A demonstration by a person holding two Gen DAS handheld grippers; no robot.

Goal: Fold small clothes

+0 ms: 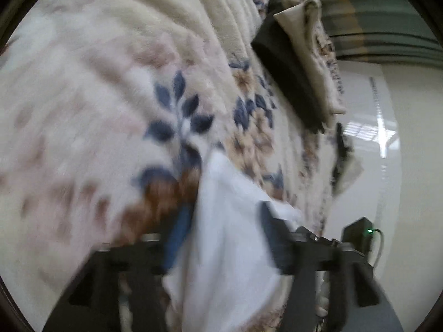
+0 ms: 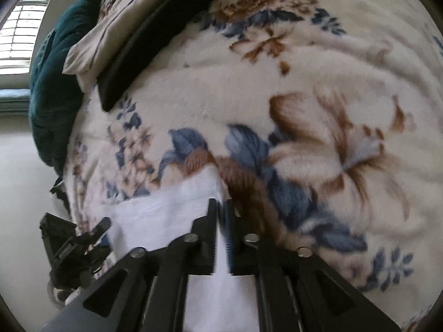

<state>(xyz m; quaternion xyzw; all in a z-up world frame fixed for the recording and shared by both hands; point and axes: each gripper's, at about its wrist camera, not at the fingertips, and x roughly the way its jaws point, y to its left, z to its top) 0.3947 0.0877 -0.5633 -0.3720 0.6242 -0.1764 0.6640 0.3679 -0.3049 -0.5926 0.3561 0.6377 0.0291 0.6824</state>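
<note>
— Looking along the left gripper (image 1: 221,221), we see the white garment (image 1: 221,249) hanging between its two fingers, low and centre in the frame. The fingers stand apart with cloth bunched between them; the blur is heavy, and we cannot tell whether they truly pinch it.

— From the right wrist we read more. The right gripper (image 2: 220,207) has its fingers nearly closed, a thin fold of the white garment (image 2: 166,210) nipped between the tips at lower centre. The cloth spreads to the left of them over the floral blanket (image 2: 277,96).

— What else do we have around us?

— In the left view the floral blanket (image 1: 110,83) fills most of the frame. At upper right lie a dark flat cushion (image 1: 288,74) and a pale pillow (image 1: 313,41) touching it, at the blanket's edge. A black device with a green light (image 1: 360,235) sits at lower right.

— In the right view the same dark flat cushion (image 2: 166,22) and pale pillow (image 2: 105,33) sit at upper left, with a teal cushion (image 2: 58,77) beside them and a window (image 2: 22,27) in the corner. The left gripper (image 2: 77,243) shows at lower left, at the cloth's far edge.
</note>
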